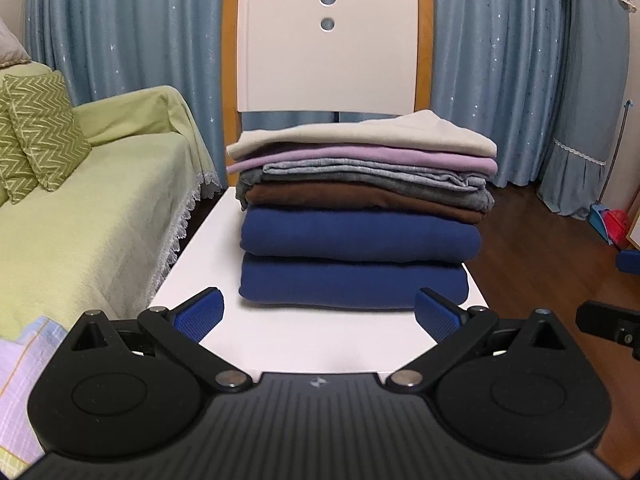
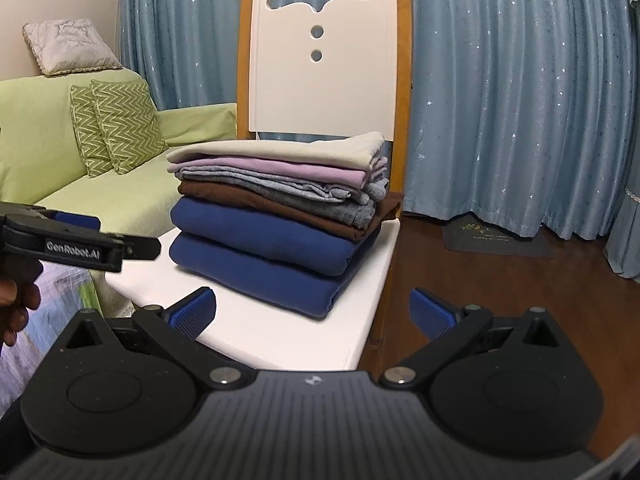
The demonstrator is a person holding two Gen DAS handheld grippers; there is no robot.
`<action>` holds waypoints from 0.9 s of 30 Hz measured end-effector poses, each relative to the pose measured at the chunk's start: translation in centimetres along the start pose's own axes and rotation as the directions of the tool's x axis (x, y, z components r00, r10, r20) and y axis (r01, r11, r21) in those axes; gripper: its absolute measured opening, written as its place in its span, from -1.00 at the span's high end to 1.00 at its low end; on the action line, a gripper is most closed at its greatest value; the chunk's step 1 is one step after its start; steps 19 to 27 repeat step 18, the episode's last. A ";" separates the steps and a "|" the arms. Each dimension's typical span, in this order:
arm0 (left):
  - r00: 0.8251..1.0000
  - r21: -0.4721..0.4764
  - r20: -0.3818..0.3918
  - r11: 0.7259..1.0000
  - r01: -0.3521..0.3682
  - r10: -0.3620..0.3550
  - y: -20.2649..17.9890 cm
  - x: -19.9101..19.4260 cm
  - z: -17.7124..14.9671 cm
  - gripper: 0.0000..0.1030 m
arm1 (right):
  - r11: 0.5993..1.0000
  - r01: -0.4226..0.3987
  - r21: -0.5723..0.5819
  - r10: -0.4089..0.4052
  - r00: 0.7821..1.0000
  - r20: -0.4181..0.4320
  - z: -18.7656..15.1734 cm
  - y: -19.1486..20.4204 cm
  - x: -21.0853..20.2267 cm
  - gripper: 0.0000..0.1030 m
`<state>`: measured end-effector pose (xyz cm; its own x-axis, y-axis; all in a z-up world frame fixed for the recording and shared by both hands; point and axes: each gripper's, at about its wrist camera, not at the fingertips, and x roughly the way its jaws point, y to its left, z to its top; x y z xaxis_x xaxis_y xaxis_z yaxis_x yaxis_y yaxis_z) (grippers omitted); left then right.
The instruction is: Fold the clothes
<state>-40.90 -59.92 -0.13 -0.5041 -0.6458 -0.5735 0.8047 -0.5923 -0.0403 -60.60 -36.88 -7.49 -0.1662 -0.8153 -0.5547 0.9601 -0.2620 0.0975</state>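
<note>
A stack of folded clothes sits on a white chair seat: cream on top, then lilac, grey, brown, and two navy folds at the bottom. The same stack shows in the right wrist view. My left gripper is open and empty, just in front of the stack above the seat. My right gripper is open and empty, in front of the stack's right corner. The left gripper's body shows at the left of the right wrist view.
The chair's white backrest with orange frame rises behind the stack. A green-covered sofa with zigzag cushions is to the left. Blue curtains hang behind. Dark wood floor lies to the right, with a grey mat.
</note>
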 end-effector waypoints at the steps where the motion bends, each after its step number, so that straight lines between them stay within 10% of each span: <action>1: 1.000 0.004 -0.002 1.000 0.003 -0.003 -0.1 0.1 0.0 -0.98 | 1.000 0.000 0.002 0.000 1.000 0.004 0.1 0.0 0.0 -0.98; 27: 1.000 0.014 0.000 1.000 0.018 -0.018 -0.8 0.4 -0.4 -0.99 | 1.000 0.016 0.020 -0.017 1.000 0.004 0.4 -0.2 0.5 -0.98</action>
